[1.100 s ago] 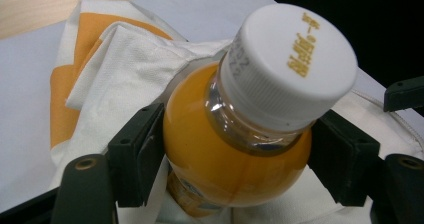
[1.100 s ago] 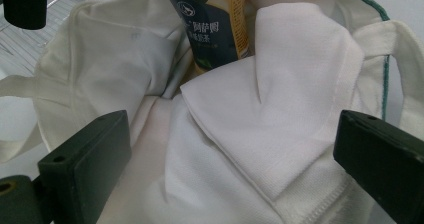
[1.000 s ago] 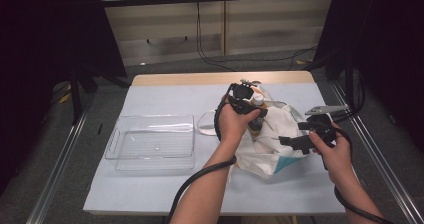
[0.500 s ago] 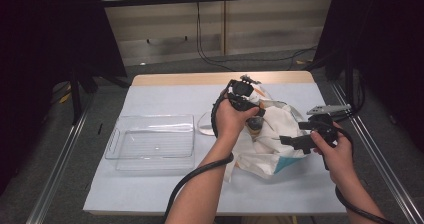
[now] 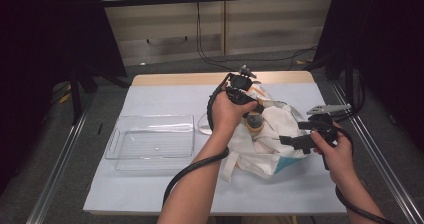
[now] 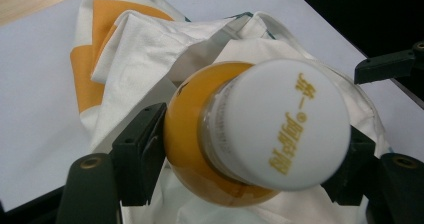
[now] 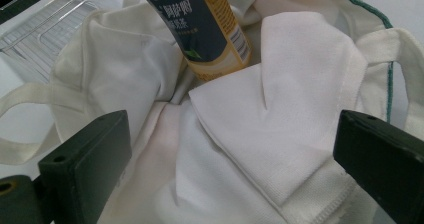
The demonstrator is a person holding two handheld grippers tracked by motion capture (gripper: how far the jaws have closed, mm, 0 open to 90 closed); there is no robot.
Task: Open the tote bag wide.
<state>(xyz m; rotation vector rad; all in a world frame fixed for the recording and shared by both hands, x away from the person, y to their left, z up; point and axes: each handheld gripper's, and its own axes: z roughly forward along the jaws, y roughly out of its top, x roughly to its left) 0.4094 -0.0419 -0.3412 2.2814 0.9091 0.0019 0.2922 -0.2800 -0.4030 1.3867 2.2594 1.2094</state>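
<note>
An orange drink bottle with a white cap and a dark label stands upright over a white cloth tote bag. My left gripper comes from above and is shut on the bottle's shoulder just under the cap, one jaw on each side. The bottle's base is still among the bag's folds. My right gripper sits at the bag's right side, open, its jaws wide apart over a fold of the cloth without pressing it.
A clear plastic tray lies on the white tabletop left of the bag, and its ribbed corner shows in the right gripper view. The bag's orange and white flap spreads toward the table's far edge.
My left hand has risen a little, bringing the bottle up out of the bag. The right hand and the bag have stayed where they were.
</note>
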